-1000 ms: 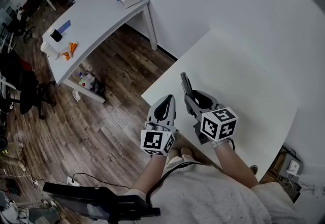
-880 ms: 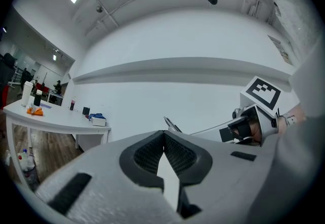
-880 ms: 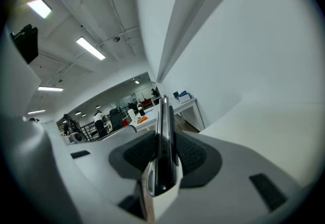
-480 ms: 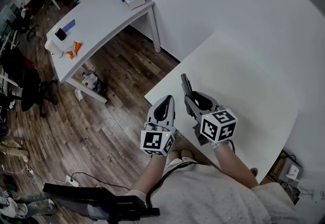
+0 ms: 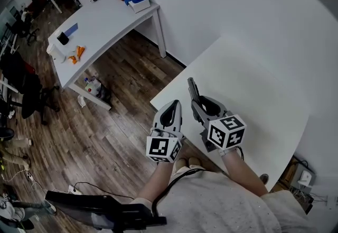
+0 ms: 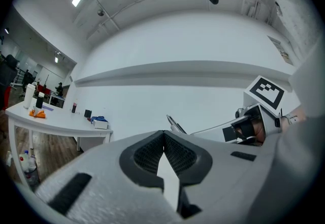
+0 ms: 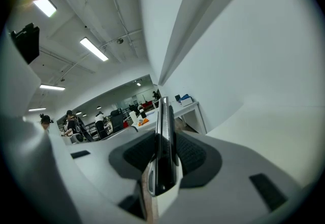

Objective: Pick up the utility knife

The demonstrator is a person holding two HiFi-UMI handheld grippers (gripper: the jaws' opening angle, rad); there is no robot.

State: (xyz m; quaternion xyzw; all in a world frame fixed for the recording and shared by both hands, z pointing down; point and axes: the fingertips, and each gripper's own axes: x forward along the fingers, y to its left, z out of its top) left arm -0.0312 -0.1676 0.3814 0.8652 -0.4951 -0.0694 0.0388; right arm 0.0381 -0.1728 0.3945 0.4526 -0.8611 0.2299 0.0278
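The right gripper [image 7: 163, 134] has its jaws closed on the utility knife [image 7: 162, 116]. The slim dark body stands on edge between them, its rear end sunk deep in the jaws and its front end reaching well past the jaw tips. In the head view the knife [image 5: 192, 88] juts ahead of the right gripper [image 5: 197, 104] over the white table [image 5: 253, 84]. As far as I can judge, it is clear of the surface.

The left gripper [image 6: 163, 141] has its jaws drawn together with nothing between them, and it hangs just beside the right one.

The pick-up itself looks done — this reads as the hold after the lift. The next move calls mainly for steady pressure: so much of the knife overhangs the tips that a slack grip could let it pivot or slide out. Whether the blade is out, I cannot tell.
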